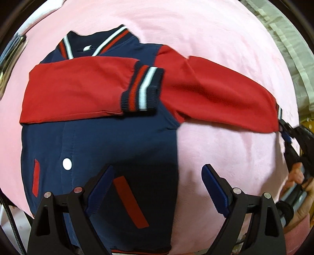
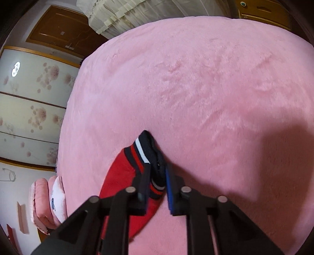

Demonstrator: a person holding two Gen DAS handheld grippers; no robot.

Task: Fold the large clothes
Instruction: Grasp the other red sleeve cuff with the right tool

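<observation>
A navy jacket (image 1: 117, 141) with red sleeves lies front up on the pink blanket (image 1: 225, 157). Its left sleeve (image 1: 74, 88) is folded across the chest, with the striped cuff (image 1: 143, 90) at the middle. The other sleeve (image 1: 219, 94) stretches out to the right. My left gripper (image 1: 157, 188) is open and empty above the jacket's lower right part. My right gripper (image 2: 158, 174) is shut on that sleeve's striped cuff (image 2: 149, 151); it shows at the right edge of the left wrist view (image 1: 294, 137).
The pink blanket (image 2: 196, 88) covers a wide bed. Pale curtains (image 2: 117, 15), a wooden door (image 2: 58, 29) and flowered wardrobe panels (image 2: 29, 98) stand beyond its far and left edges. Pink pillows (image 2: 49, 200) lie at the lower left.
</observation>
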